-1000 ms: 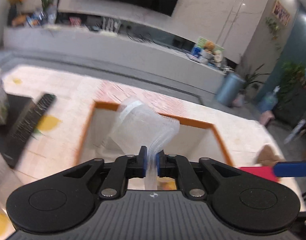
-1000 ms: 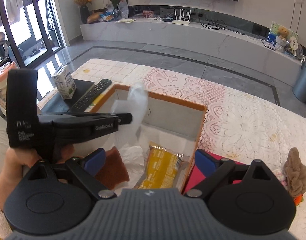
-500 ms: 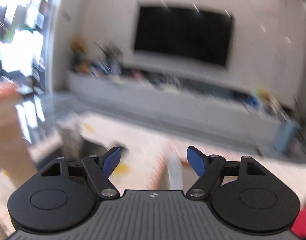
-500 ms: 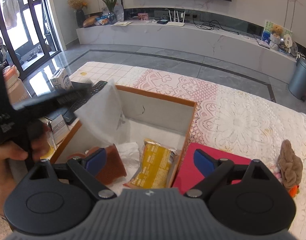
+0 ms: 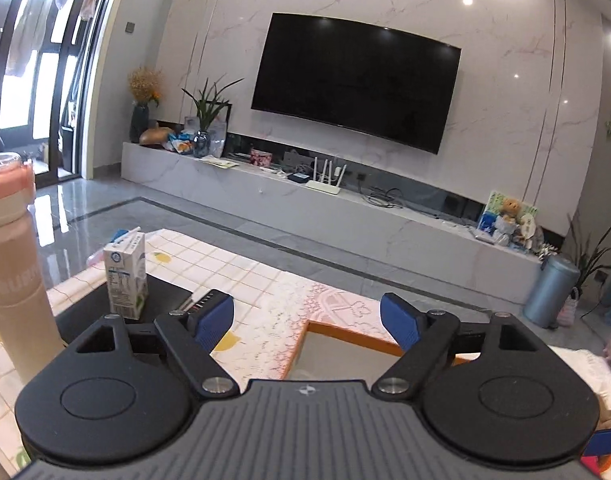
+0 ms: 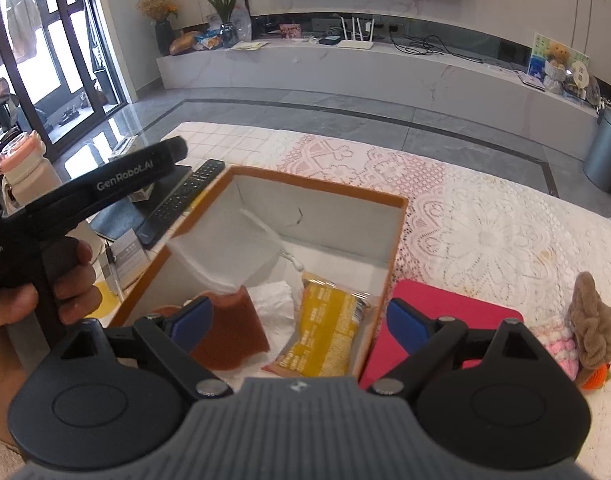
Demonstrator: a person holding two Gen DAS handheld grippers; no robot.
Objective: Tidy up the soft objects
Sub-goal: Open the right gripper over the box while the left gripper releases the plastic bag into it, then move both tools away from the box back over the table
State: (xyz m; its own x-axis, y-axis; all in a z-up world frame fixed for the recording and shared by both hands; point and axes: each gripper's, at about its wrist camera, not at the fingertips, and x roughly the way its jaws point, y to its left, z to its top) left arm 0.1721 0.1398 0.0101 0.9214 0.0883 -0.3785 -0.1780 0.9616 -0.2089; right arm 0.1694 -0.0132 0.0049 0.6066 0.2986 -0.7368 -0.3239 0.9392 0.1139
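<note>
An orange-rimmed box (image 6: 401, 204) stands on the lace tablecloth. In it lie a translucent white mesh bag (image 6: 229, 256), a brown cloth (image 6: 229, 332), white tissue (image 6: 273, 304) and a yellow packet (image 6: 325, 332). My left gripper (image 5: 307, 316) hovers left of the box and points out over the room; its jaws are opening with nothing between them. In the right wrist view a hand holds the left gripper (image 6: 173, 150) side-on. My right gripper (image 6: 299, 316) is open over the box's near end, holding nothing. A brown knitted toy (image 6: 591, 320) lies at the right.
A red mat (image 6: 437, 312) lies right of the box, with a pink knit piece (image 6: 557, 340) beyond it. On the left are a remote (image 6: 185, 200), a milk carton (image 5: 127, 276) and a pink bottle (image 5: 9, 272). Across the floor stands a TV console.
My left gripper opened and let go of the mesh bag, which dropped into the box. It then lifted and tilted up towards the room. The right gripper stayed still.
</note>
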